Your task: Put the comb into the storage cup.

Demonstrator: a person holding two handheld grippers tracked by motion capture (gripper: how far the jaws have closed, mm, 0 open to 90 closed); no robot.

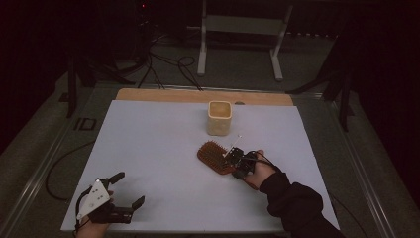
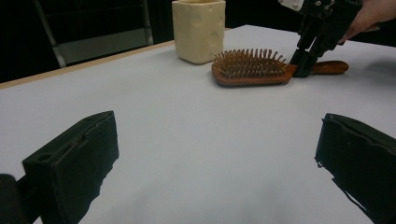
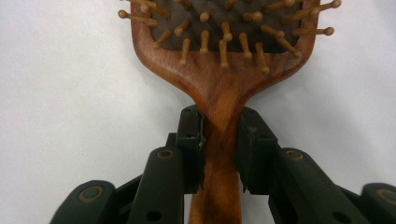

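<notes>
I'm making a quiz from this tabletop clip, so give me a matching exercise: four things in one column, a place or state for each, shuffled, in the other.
Things:
1. hairbrush
2. cup
3. left gripper
4. right gripper

States:
A. jaws wide apart, nothing between them
B. stands upright near the far edge of the white mat
C. lies flat, bristles up
D. jaws closed on the wooden handle

Pairs: 1-C, 2-B, 3-A, 4-D
</notes>
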